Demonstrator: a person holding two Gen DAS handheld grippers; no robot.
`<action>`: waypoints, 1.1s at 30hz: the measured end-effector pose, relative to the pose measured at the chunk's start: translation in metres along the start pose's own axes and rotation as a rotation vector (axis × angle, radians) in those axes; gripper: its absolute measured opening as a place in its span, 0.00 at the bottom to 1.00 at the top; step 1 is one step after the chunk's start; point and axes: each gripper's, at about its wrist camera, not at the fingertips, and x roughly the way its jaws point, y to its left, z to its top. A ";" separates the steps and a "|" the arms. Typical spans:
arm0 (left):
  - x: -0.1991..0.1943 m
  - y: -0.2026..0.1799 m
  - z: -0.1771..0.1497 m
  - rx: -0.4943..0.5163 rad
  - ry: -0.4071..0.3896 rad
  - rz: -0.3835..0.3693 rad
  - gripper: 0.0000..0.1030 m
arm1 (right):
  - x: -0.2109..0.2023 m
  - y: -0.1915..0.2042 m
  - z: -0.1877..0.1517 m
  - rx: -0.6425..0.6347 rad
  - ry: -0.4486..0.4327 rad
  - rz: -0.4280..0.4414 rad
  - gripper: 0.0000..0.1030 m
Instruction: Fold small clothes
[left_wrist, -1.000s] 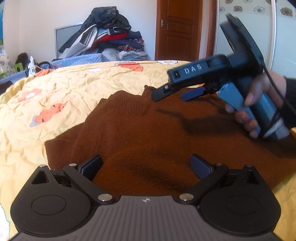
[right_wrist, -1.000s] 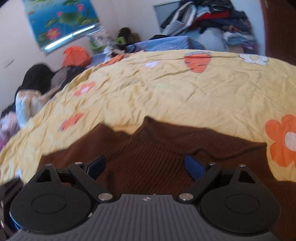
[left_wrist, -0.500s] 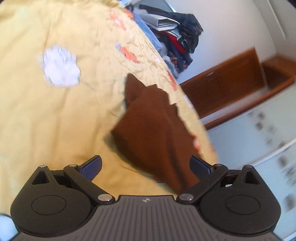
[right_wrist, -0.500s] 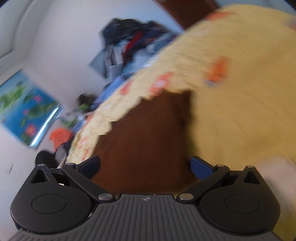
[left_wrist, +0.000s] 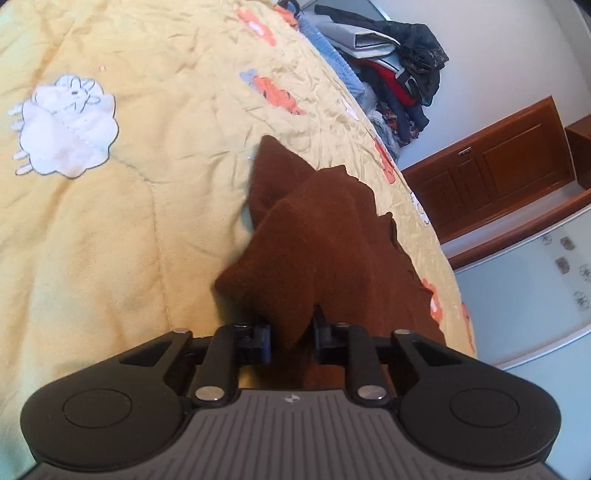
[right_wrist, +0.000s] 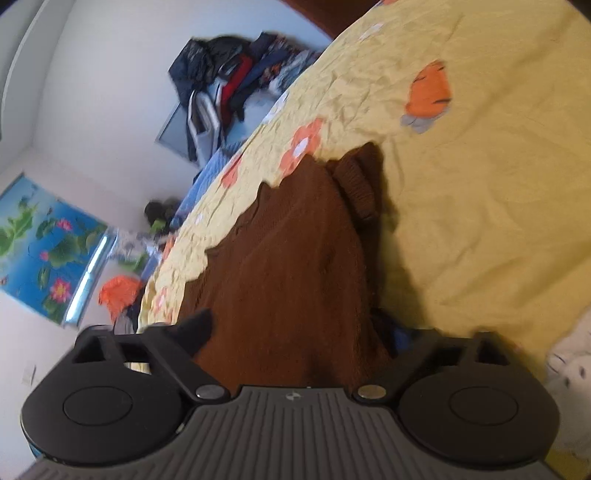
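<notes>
A small brown knitted sweater (left_wrist: 317, 229) lies on the yellow flowered bedspread (left_wrist: 110, 229). My left gripper (left_wrist: 291, 338) is shut on a bunched corner of the sweater, which stretches away from the jaws. In the right wrist view the same sweater (right_wrist: 291, 266) fills the space between the fingers of my right gripper (right_wrist: 295, 332). Its jaws stand wide apart, with the cloth lying across them. Its ribbed collar (right_wrist: 356, 184) lies at the far end.
A pile of mixed clothes (left_wrist: 399, 74) sits beyond the bed's far edge, also in the right wrist view (right_wrist: 236, 81). A wooden door (left_wrist: 509, 173) and a pale wardrobe are behind. A white sheep patch (left_wrist: 66, 125) marks the bedspread on the left.
Both grippers have swung and tilted to the sweater's side edges. My left gripper has gone from open to shut on a sweater corner. My right gripper has stayed open, now over the cloth.
</notes>
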 end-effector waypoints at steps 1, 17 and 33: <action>0.001 0.001 0.002 -0.002 0.011 0.002 0.15 | 0.004 -0.002 0.001 -0.011 0.020 -0.011 0.40; -0.077 0.027 0.005 0.238 0.094 -0.011 0.26 | -0.059 -0.044 -0.030 0.112 0.087 0.071 0.41; 0.047 -0.077 0.052 0.693 0.023 0.260 0.44 | 0.088 0.050 0.090 -0.371 0.130 -0.171 0.76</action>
